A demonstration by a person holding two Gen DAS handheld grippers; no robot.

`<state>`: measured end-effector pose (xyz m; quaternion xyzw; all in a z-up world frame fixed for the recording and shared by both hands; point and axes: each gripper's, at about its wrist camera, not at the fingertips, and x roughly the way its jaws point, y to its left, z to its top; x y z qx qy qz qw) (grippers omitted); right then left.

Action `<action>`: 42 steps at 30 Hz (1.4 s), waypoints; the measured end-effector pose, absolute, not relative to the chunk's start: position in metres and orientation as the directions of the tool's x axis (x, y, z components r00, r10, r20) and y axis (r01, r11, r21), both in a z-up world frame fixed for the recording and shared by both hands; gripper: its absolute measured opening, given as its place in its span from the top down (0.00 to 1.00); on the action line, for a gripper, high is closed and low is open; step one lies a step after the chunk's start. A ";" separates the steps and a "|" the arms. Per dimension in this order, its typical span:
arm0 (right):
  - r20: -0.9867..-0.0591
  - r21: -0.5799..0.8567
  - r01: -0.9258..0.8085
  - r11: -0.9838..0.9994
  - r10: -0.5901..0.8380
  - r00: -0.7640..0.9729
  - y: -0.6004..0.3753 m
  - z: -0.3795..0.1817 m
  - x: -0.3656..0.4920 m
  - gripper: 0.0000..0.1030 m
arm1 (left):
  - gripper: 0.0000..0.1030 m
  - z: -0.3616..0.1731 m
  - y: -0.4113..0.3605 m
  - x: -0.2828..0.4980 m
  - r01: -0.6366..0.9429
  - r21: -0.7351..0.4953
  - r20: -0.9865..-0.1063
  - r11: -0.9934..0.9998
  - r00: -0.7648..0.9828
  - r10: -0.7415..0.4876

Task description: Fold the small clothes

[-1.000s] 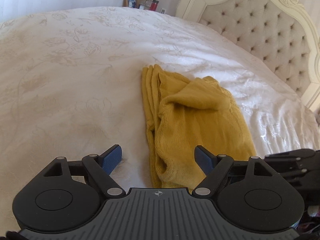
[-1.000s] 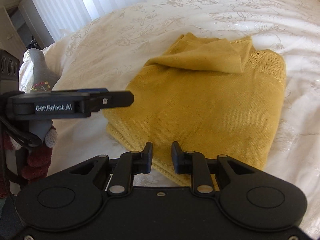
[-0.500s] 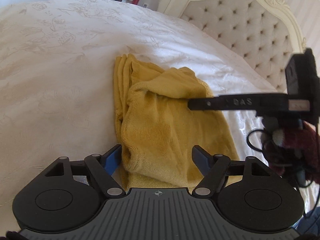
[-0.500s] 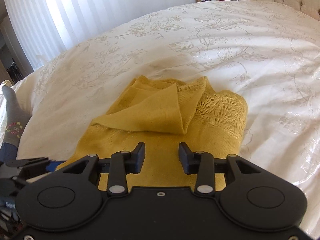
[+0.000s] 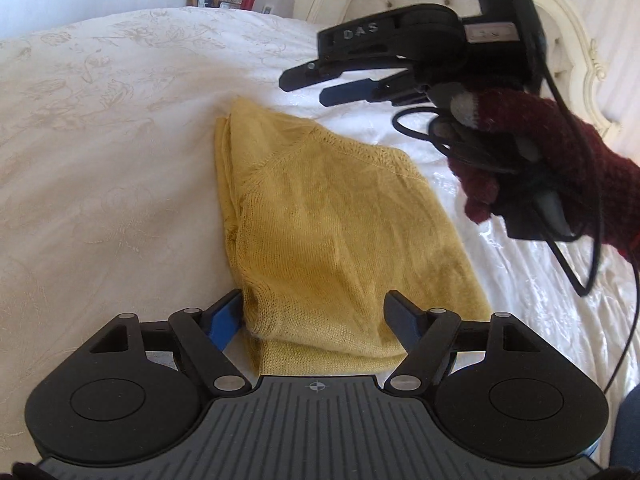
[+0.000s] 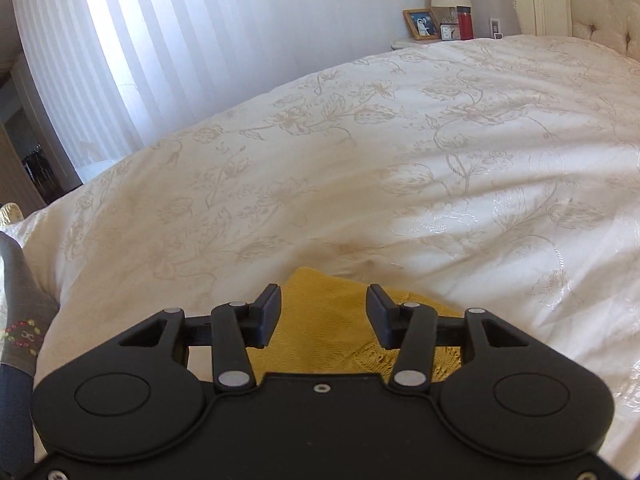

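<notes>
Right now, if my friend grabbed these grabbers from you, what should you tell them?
Left gripper: open, low at the near end of the yellow sweater, which lies between its fingers, not pinched.
Right gripper: open and empty, its jaws have just been opening; it hangs above the sweater's far end, held in a dark red glove.
Sweater: folded into a thick bundle on the white bedspread.
Left to do: probably tidy the edges or make one more fold.

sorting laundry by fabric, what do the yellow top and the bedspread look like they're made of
Yellow top: a fine knit, probably cotton or light wool; visible stitch rows, matte, with an openwork lace panel in the right wrist view.
Bedspread: cream woven fabric, likely satin or jacquard; a tone-on-tone floral pattern with sheen where light hits.
</notes>
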<state>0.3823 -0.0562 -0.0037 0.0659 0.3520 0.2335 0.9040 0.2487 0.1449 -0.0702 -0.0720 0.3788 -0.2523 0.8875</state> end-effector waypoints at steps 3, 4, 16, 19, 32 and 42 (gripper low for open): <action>-0.602 0.279 -0.395 0.876 0.479 0.639 -0.067 -0.002 0.359 0.44 | 0.28 -0.067 0.147 0.247 0.387 -0.328 -0.612 0.862 0.608 -0.506; -0.605 0.262 -0.399 0.878 0.472 0.641 -0.073 -0.003 0.348 0.42 | 0.28 -0.066 0.148 0.246 0.388 -0.332 -0.601 0.860 0.615 -0.510; -0.671 0.097 -0.386 0.918 0.346 0.656 -0.126 -0.032 0.212 0.41 | 0.28 -0.064 0.150 0.246 0.394 -0.421 -0.532 0.817 0.622 -0.575; -0.649 0.017 -0.439 0.898 0.344 0.679 -0.115 -0.032 0.187 0.41 | 0.28 -0.064 0.151 0.246 0.393 -0.431 -0.529 0.812 0.620 -0.580; -0.608 -0.425 -0.568 0.705 0.243 0.756 -0.059 -0.055 0.157 0.61 | 0.28 -0.066 0.155 0.249 0.383 -0.458 -0.530 0.803 0.607 -0.592; -0.601 -0.458 -0.540 0.706 0.201 0.773 -0.072 -0.051 0.160 0.93 | 0.28 -0.063 0.156 0.249 0.387 -0.438 -0.562 0.812 0.587 -0.583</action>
